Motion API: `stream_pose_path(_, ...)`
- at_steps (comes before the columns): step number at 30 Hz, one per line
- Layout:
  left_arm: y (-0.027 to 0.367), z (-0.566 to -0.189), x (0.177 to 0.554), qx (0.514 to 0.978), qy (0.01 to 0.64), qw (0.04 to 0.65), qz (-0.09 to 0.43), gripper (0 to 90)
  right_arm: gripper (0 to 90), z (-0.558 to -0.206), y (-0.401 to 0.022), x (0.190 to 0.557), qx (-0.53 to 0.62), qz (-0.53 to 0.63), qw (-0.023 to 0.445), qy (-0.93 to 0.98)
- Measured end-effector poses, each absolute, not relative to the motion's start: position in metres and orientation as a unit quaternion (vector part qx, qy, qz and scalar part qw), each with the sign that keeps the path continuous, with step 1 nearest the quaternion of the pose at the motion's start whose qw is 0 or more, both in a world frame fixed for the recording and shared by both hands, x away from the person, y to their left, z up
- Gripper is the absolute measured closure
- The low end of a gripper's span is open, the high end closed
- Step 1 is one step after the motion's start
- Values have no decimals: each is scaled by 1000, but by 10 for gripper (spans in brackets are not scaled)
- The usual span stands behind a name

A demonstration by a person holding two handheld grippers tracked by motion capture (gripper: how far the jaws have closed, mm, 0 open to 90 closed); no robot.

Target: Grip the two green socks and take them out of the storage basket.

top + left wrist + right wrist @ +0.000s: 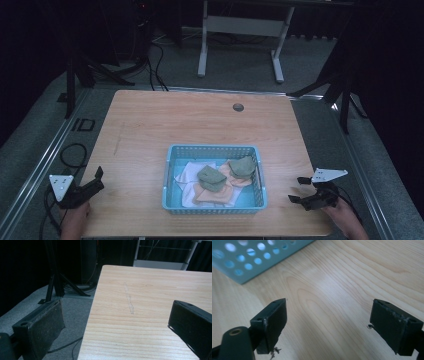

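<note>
**benchwatcher:** Why are both grippers sitting so far out? The left gripper (89, 186) is hanging at the lower left of the frame, right at the surface (150, 125) edge, and the right gripper (305, 192) is parked at the lower right. Neither is touching anything.

**foldy_mcfold:** Looks like a ready pose to me. Both are spread wide with nothing between the jaws. In the left gripper view the left gripper (112, 322) is straddling the corner of the surface, one jaw over the floor. In the right gripper view the right gripper (328, 325) is hovering over bare wood, with the basket (249, 262) wall in the upper left.

**benchwatcher:** So the stuff to handle is all in that blue basket (170, 175)?

**foldy_mcfold:** Yep, lower middle of the frame, between the two grippers. Two green folded cloths (211, 177) are sitting on top of orange ones (212, 194), with a white cloth (187, 172) underneath at the left. They're piled loosely, probably so a jaw can catch an edge. I'm guessing the right gripper is going in first since it's angling toward the basket.
</note>
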State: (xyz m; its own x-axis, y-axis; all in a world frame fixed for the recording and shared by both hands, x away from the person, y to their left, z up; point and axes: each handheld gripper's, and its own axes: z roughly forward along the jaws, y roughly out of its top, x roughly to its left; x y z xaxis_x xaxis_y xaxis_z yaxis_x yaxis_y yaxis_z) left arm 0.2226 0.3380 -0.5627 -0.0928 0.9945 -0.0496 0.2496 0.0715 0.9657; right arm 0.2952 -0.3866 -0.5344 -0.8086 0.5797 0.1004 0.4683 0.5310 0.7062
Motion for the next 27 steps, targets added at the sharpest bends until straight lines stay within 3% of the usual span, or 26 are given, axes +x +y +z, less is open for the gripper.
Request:
stream_pose_path(13,338,-563,223,522,596,426,437,5,148,-499,-363,302,276,403,41,872)
stream_pose_path(27,338,-563,223,522,595,427,437,5,137,-457,-308,305,214,370,21,904)
